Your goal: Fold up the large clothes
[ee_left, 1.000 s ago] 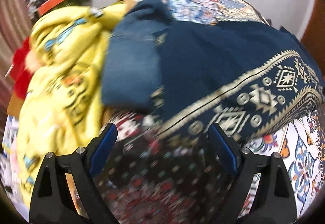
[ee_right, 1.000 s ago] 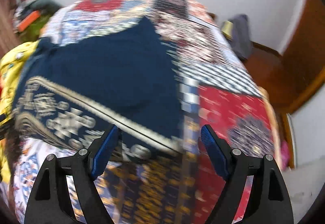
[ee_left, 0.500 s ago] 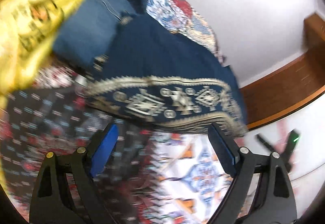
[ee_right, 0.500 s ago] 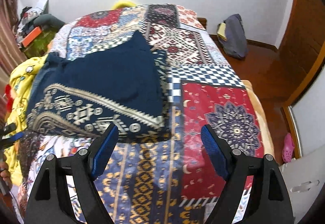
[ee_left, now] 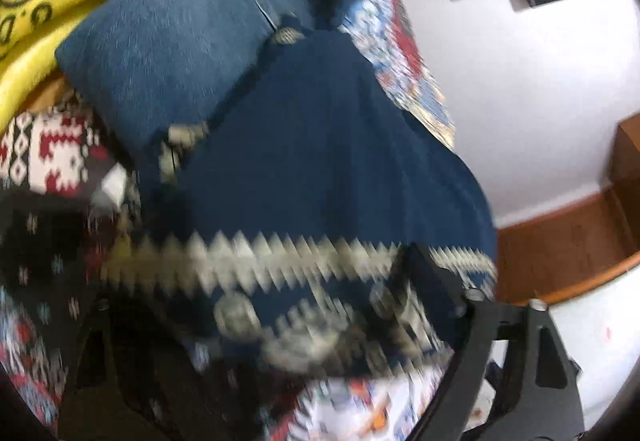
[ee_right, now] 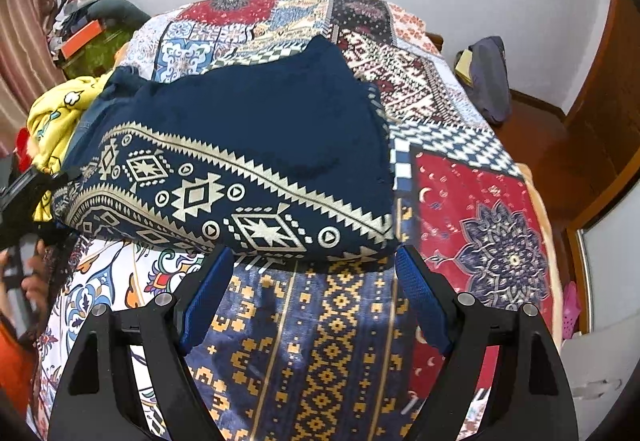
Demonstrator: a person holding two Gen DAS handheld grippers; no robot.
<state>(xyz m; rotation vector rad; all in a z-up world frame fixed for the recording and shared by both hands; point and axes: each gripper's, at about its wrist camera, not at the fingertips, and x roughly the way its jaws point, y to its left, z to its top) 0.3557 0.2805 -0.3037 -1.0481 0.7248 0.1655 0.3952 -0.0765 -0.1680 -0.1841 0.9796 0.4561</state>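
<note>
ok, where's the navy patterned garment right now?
Right wrist view: the navy patterned garment lies folded mid-bed on the patchwork bedspread, just beyond the open right gripper, yellow blanket at its left.

One folded navy garment (ee_right: 256, 145), one yellow blanket (ee_right: 56, 113) at far left, one patchwork bedspread (ee_right: 480, 209), two grippers, one grey bundle (ee_right: 490, 77) far right.

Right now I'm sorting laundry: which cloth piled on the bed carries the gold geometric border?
The navy garment lying foremost; the yellow cartoon-print cloth behind lacks it.
</note>
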